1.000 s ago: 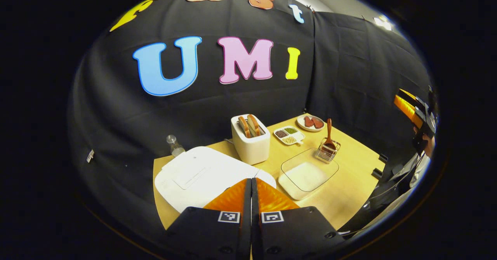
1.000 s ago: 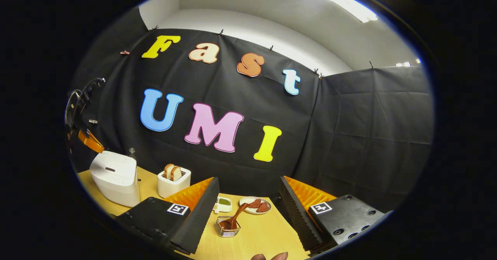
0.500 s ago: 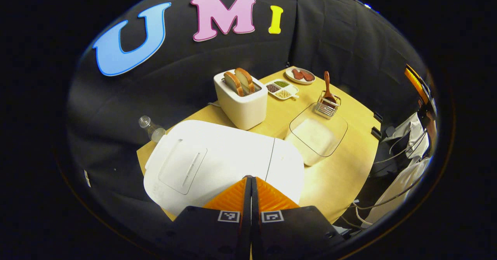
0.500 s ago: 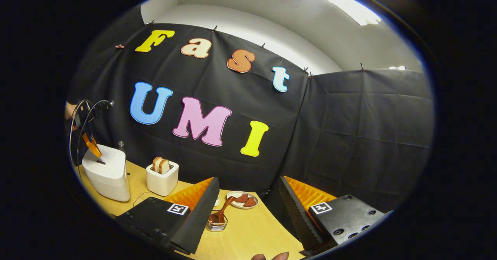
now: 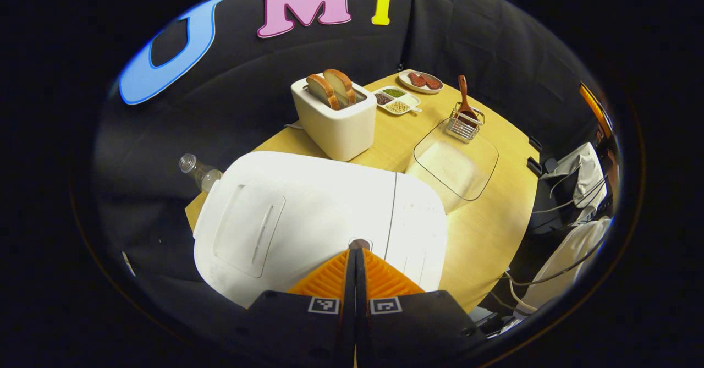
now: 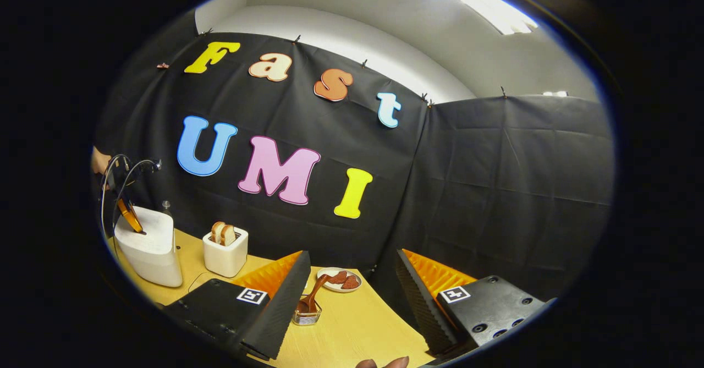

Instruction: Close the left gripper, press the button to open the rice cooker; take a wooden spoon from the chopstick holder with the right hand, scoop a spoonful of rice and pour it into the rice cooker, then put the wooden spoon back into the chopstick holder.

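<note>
The white rice cooker (image 5: 308,214) stands on the wooden table (image 5: 495,236) with its lid down. My left gripper (image 5: 356,247) is shut, and its tips rest on the small lid button (image 5: 360,242). In the right gripper view the same cooker (image 6: 146,247) stands far left, with the left gripper (image 6: 132,219) tilted onto its top. A wooden spoon (image 5: 465,101) stands in the wire chopstick holder (image 5: 465,126). Beside the holder lies a clear glass dish of rice (image 5: 454,161). My right gripper (image 6: 352,280) is open and raised above the table, with the holder (image 6: 307,316) and spoon (image 6: 313,296) beyond its left finger.
A white toaster (image 5: 333,117) with two bread slices stands behind the cooker. Farther back are a divided dish of grains (image 5: 396,101) and a plate of meat (image 5: 421,81). A small bottle (image 5: 198,171) stands left of the cooker. Cables hang at the table's right edge.
My left gripper has come down and forward onto the cooker's lid, its tips now at the button. The right gripper view has drifted slightly, with that gripper still open.
</note>
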{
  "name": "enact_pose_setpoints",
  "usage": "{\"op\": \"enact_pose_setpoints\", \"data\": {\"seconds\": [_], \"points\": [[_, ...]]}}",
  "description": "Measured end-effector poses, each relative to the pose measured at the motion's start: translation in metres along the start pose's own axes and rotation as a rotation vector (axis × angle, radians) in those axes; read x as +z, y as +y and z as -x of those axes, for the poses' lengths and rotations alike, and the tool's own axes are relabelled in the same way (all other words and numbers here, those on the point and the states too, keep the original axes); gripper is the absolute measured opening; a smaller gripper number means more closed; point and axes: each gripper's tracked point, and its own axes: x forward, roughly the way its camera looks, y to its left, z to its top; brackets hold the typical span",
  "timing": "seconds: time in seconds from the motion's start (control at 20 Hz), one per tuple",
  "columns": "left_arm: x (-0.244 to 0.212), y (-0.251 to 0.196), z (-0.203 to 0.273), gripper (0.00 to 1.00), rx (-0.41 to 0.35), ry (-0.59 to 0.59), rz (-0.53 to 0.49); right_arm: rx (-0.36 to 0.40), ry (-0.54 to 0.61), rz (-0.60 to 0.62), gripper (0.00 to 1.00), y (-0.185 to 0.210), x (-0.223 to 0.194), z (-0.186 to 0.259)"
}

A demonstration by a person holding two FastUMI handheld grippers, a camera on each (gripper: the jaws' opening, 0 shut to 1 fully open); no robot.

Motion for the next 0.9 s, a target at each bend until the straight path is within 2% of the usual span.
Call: {"op": "enact_pose_setpoints", "data": {"seconds": [0.25, 0.4, 0.5, 0.65, 0.75, 0.85, 0.9], "points": [[0.001, 0.001, 0.002, 0.07, 0.054, 0.018, -0.031, -0.006, 0.013, -0.030, 0.97, 0.002, -0.004, 0.005], [0.026, 0.008, 0.032, 0.06, 0.160, -0.115, -0.077, -0.006, 0.008, -0.022, 0.97, -0.001, -0.004, 0.010], [0.046, 0.024, 0.066, 0.06, 0.314, -0.244, -0.135, 0.013, 0.000, -0.039, 0.98, 0.003, -0.002, 0.011], [0.071, 0.058, 0.135, 0.07, 0.646, -0.440, -0.129, 0.035, -0.004, -0.050, 0.97, 0.002, -0.003, 0.010], [0.069, 0.047, 0.166, 0.08, 0.723, -0.541, -0.052, 0.048, -0.005, -0.036, 0.97, 0.000, -0.003, 0.007], [0.070, 0.035, 0.184, 0.34, 0.760, -0.633, 0.008, 0.068, -0.003, -0.037, 0.98, -0.002, -0.005, 0.002], [0.070, 0.026, 0.189, 0.65, 0.767, -0.665, 0.027, 0.077, -0.005, -0.042, 0.97, -0.002, -0.005, -0.001]]}}
